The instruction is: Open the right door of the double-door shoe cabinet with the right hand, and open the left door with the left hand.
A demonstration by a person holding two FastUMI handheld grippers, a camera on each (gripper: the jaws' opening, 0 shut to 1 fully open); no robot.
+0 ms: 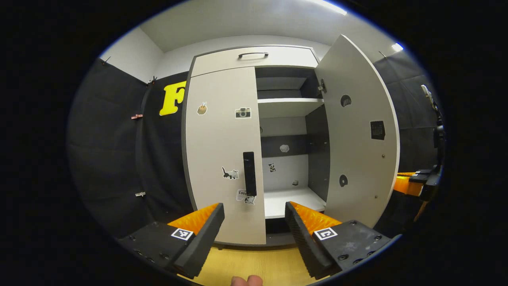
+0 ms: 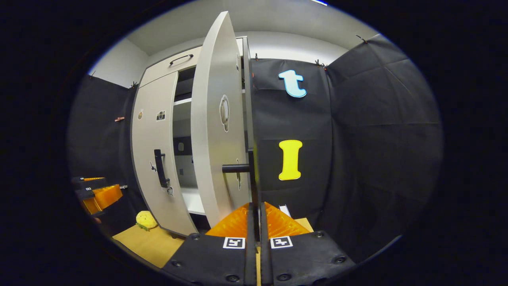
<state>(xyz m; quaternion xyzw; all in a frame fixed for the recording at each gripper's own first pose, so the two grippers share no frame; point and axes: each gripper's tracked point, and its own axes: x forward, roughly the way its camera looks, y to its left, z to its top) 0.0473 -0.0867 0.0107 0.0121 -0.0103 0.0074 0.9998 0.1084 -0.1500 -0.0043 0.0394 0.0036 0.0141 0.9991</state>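
Ahead of the spread left gripper [image 1: 254, 222]: two doors, left door [image 1: 222, 159] closed, right door [image 2: 214, 131] open; right gripper [image 2: 254, 216] pinches its handle [image 2: 253, 174].

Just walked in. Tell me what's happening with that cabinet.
A person is opening a double-door shoe cabinet with two handheld grippers. The right door already stands swung open, and the right gripper is shut on its handle. The left door is closed; the left gripper, fingers open, faces its handle without touching it.
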